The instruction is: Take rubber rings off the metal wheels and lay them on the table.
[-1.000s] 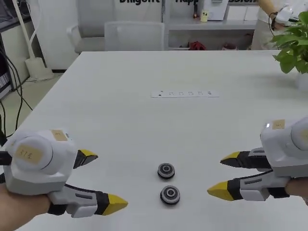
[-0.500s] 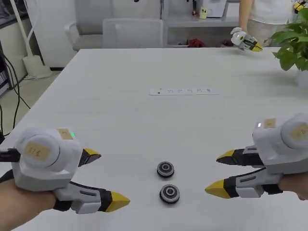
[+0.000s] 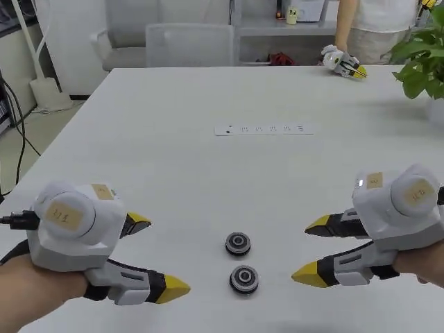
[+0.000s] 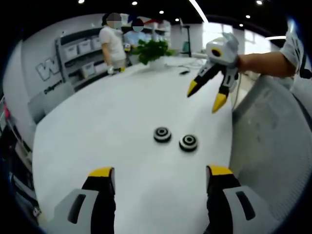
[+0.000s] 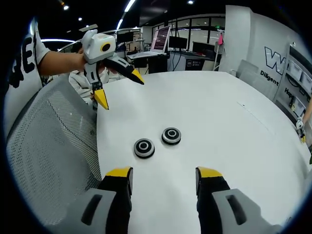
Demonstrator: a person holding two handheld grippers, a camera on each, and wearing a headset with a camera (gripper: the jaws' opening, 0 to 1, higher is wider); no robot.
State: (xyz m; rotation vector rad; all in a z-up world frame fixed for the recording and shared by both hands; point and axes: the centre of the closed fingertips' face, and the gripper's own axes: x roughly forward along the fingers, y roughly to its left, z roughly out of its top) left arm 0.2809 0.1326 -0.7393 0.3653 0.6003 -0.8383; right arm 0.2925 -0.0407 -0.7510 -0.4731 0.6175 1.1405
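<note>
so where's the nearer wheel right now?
Head view: the nearer wheel lies flat on the white table, low centre, just in front of the second wheel and apart from it, midway between the open left gripper and right gripper.

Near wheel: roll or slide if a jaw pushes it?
The near wheel lies flat on the table, so it should probably slide, not roll. Being metal, likely heavy for its size. Black rubber ring may grip the smooth top.
</note>
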